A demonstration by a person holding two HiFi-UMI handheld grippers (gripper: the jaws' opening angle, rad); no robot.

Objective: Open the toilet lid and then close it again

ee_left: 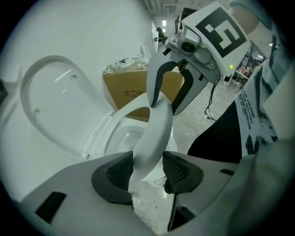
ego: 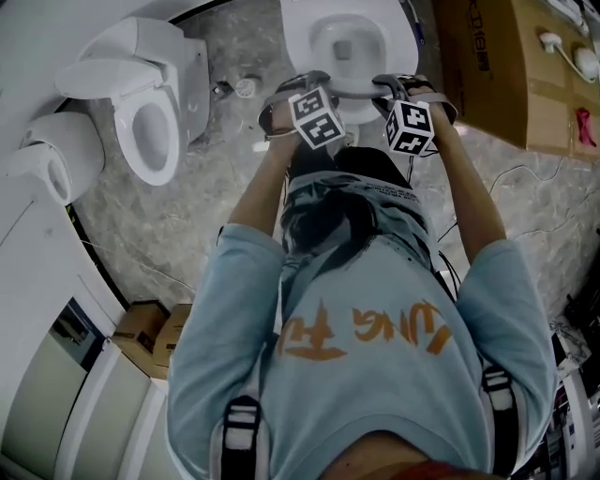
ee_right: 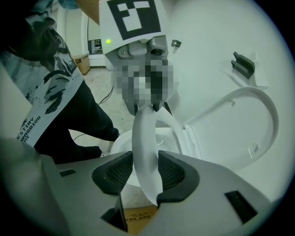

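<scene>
A white toilet (ego: 314, 28) stands in front of me with its lid (ee_left: 50, 106) (ee_right: 258, 129) tipped up against the back. The white seat ring (ee_left: 154, 133) (ee_right: 145, 147) is lifted off the bowl at a slant. My left gripper (ee_left: 146, 173) (ego: 302, 86) straddles the ring's front edge, with a small gap at its right pad. My right gripper (ee_right: 145, 173) (ego: 394, 86) straddles the same edge a little to the side, and the ring nearly fills the space between its pads. Each gripper shows in the other's view, clamped around the ring's far end.
A second white toilet (ego: 150, 122) and a third (ego: 56, 155) stand at the left. Brown cardboard boxes (ego: 506, 66) flank the right side; smaller boxes (ego: 150, 333) sit behind me. Cables (ego: 525, 173) trail over the marble floor, and a floor drain (ego: 246, 86) lies left of the bowl.
</scene>
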